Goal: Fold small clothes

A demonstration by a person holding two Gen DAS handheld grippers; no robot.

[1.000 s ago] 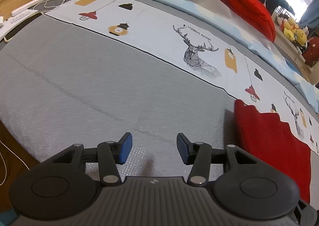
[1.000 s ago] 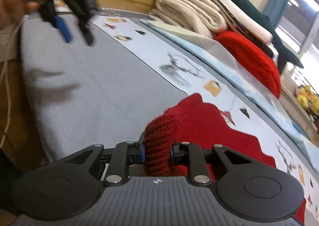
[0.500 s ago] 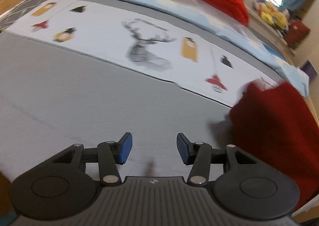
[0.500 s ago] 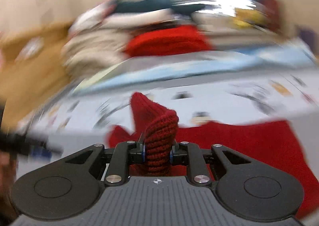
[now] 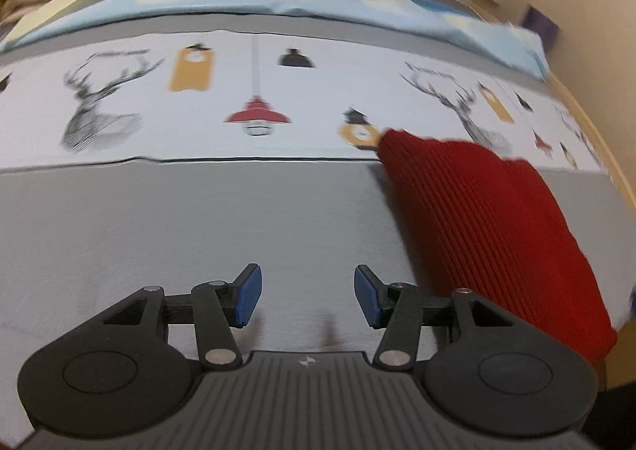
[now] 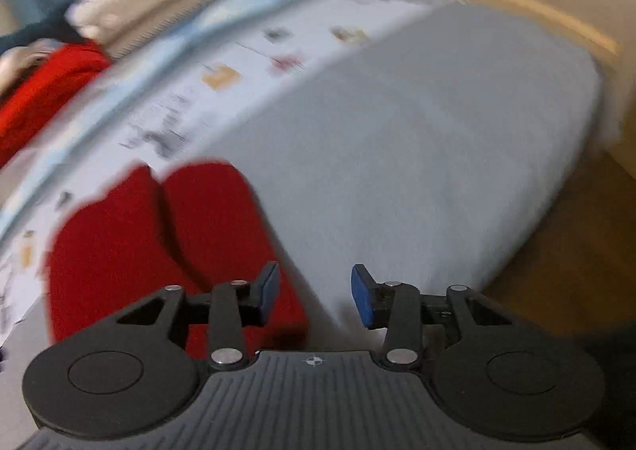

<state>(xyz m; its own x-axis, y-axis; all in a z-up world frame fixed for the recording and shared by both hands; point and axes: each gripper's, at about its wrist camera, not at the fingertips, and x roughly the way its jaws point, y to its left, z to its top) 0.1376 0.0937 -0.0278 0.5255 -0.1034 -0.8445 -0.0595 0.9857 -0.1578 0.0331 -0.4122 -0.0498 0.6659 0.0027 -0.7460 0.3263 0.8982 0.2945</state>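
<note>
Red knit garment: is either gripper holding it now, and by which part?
Nothing is held. Right gripper has just been opening, empty; left gripper open over bare sheet; red knit garment lies free.

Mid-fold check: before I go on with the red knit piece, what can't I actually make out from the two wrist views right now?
- Red knit garment: left wrist view, its near end is cut off by the bed's edge and the gripper body.
- Same garment, right wrist view: motion blur; fold lines unreadable, lower part behind the right gripper.
- Left gripper: open over bare grey sheet; height above it unclear.
- Pile at the back: blurred, contents unclear.
</note>
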